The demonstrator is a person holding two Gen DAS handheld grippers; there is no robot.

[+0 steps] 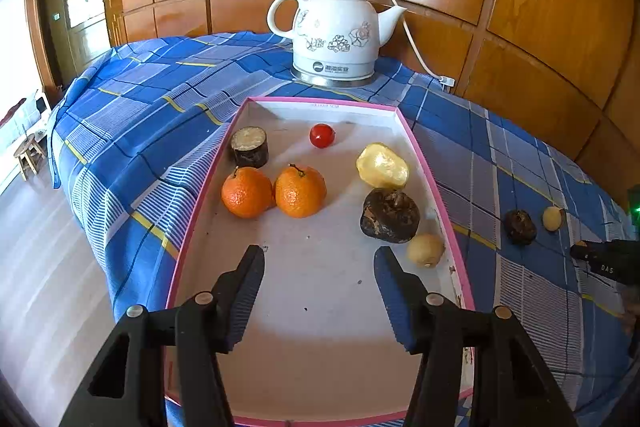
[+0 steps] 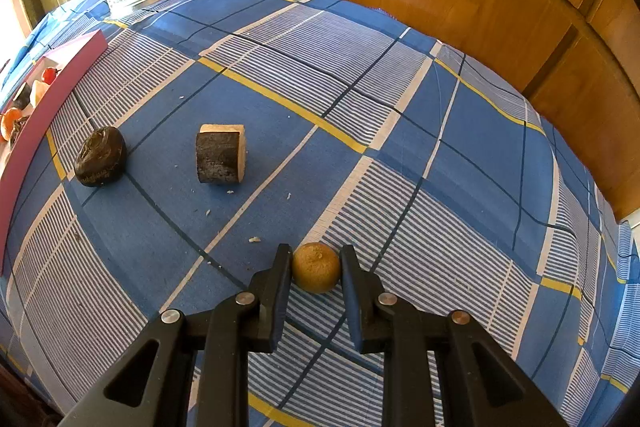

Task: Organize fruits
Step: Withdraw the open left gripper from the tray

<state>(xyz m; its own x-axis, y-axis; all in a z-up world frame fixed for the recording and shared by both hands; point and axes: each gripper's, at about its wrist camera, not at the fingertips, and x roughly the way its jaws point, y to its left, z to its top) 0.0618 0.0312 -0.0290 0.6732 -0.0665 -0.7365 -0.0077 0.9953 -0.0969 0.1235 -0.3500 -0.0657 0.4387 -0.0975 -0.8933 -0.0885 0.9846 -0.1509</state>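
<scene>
My right gripper (image 2: 316, 250) is shut on a small tan round fruit (image 2: 316, 269) that rests on the blue checked cloth (image 2: 360, 87). Both pads press on its sides. On the cloth to the left lie a dark round fruit (image 2: 100, 157) and a dark-skinned cut cylinder piece (image 2: 220, 155). My left gripper (image 1: 320, 251) hangs open over the pink-rimmed white tray (image 1: 432, 179) with nothing between its fingers. The tray holds two oranges (image 1: 247, 191) (image 1: 300, 190), a red tomato (image 1: 322, 135), a dark cut piece (image 1: 250, 146), a yellow peeled fruit (image 1: 383, 165), a dark lump (image 1: 390, 215) and a small tan fruit (image 1: 425, 249).
A white ceramic kettle (image 1: 336, 31) with a cord stands behind the tray, near the wooden panel wall (image 1: 540, 7). The tray's pink side wall (image 2: 52, 99) borders the cloth at the left of the right wrist view. The table edge drops to the floor (image 1: 40, 267) at left.
</scene>
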